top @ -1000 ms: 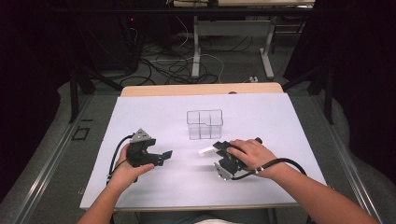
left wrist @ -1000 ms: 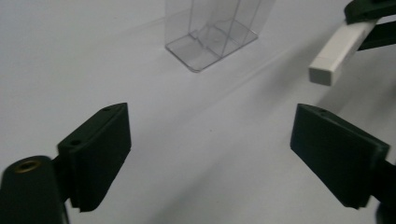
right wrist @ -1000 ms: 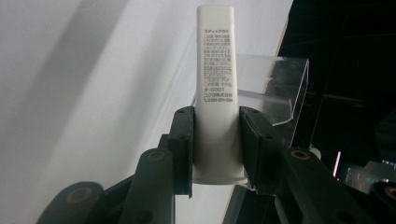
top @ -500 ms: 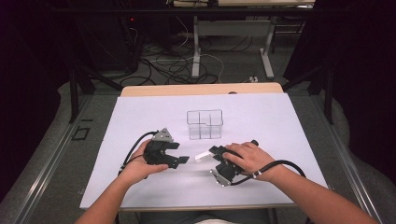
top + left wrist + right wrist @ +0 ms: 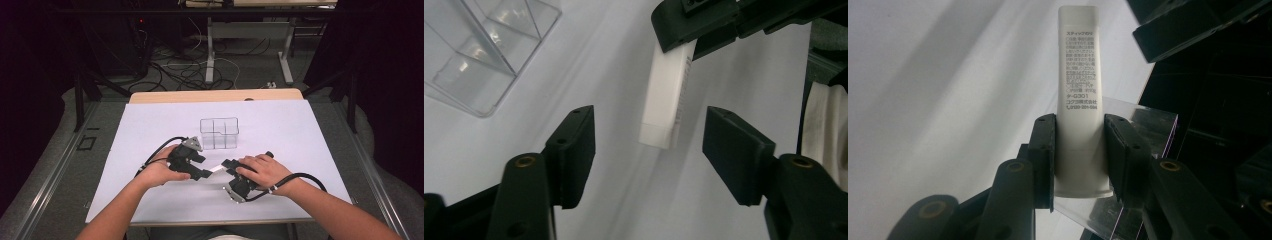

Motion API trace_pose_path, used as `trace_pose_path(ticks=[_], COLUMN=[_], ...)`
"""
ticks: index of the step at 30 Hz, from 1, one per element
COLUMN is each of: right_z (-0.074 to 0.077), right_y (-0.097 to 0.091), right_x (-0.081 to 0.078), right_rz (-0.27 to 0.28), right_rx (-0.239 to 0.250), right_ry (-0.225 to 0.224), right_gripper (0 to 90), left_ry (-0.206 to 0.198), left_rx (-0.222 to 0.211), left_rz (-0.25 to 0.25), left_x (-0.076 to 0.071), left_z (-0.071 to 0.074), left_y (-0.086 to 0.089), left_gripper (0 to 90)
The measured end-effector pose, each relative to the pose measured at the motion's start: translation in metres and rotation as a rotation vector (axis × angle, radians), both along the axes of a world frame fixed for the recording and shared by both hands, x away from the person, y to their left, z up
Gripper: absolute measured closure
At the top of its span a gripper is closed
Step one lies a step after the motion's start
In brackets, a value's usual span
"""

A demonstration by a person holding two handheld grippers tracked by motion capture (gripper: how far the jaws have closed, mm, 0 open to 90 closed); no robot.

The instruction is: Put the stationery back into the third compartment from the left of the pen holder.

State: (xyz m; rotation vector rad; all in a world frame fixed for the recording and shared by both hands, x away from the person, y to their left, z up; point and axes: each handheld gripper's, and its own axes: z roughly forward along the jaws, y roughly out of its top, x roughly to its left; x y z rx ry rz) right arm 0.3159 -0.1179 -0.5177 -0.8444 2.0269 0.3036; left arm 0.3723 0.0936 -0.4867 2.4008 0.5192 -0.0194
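The right tool (image 5: 1079, 160) pinches a white, flat-sided plastic stick with small printed text (image 5: 1079, 90) near its base, pads pressing on both broad faces, so the stick juts out level toward the left tool (image 5: 649, 150). In the left gripper view that tool's jaws stand spread on either side of the stick's free end, with a gap on each side; they have just been closing, and the stick is between them but not yet touched.

The step in hand looks like a handover, or a two-handed pull on the stick's cap. To do it well, the left tool should finish closing only once the stick sits centred between its pads (image 5: 729, 150); right now the free end lies slightly nearer the right-hand pad in that view, so a small sideways correction would avoid knocking it askew. The pads should meet the broad faces squarely, beyond the right tool's jaws, leaving room between the two grips. The right tool should hold firm until the left grip is sure.

Seen from the high view, the stick (image 5: 217, 169) hovers over the white tabletop (image 5: 310, 130), just in front of the clear plastic box with four compartments (image 5: 219, 133), on the person's side and apart from it.
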Motion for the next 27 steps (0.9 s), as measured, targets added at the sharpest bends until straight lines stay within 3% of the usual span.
trace_pose_path(ticks=[1,6,12,21,27], right_z=[0.000,-0.002,-0.003,-0.004,-0.004], right_y=[0.000,0.002,0.004,0.006,0.007], right_x=[0.000,-0.001,-0.003,-0.004,-0.005], right_rz=[0.002,0.010,0.023,0.037,0.044], right_rx=[0.003,-0.001,-0.007,-0.013,-0.009], right_ry=[-0.001,-0.005,-0.006,-0.011,-0.016], right_gripper=[67.2,67.2,67.2,67.2,67.2], left_ry=[0.003,0.041,0.079,0.070,0.062], left_rx=[0.020,0.039,0.031,0.078,0.099], left_rz=[-0.008,-0.016,-0.029,-0.086,-0.110], left_x=[0.001,0.007,0.009,0.006,0.008], left_z=[0.000,-0.002,-0.004,-0.009,-0.010], left_y=[-0.001,-0.008,-0.015,-0.029,-0.033], left_gripper=[41.8,51.2,50.9,51.7,57.7])
